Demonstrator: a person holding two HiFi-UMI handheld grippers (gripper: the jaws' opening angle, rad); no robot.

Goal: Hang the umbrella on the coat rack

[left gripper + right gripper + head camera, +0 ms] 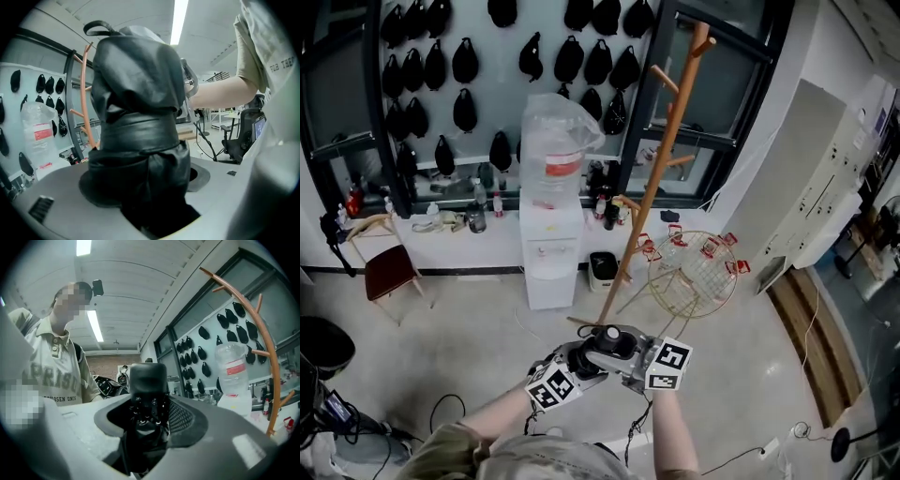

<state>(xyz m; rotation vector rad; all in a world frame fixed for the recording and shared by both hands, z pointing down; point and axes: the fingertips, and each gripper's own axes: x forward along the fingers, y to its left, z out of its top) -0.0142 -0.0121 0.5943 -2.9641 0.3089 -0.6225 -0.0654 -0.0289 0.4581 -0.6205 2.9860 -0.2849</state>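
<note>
A: Grip status?
B: Engaged: left hand-held gripper [579,361] clamped on umbrella [614,339] fabric, right hand-held gripper [636,361] closed on its capped end; held low, well short of coat rack [661,159], for steady carrying.

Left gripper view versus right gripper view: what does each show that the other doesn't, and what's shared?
Only the left gripper view: the folded canopy and wrap strap of the umbrella, filling the left tool, plus an office chair. Only the right gripper view: the umbrella's handle end, standing in the right tool, plus a reddish far wall. Both: the orange coat rack, the water bottle, the black items on the wall, and the person.
</note>
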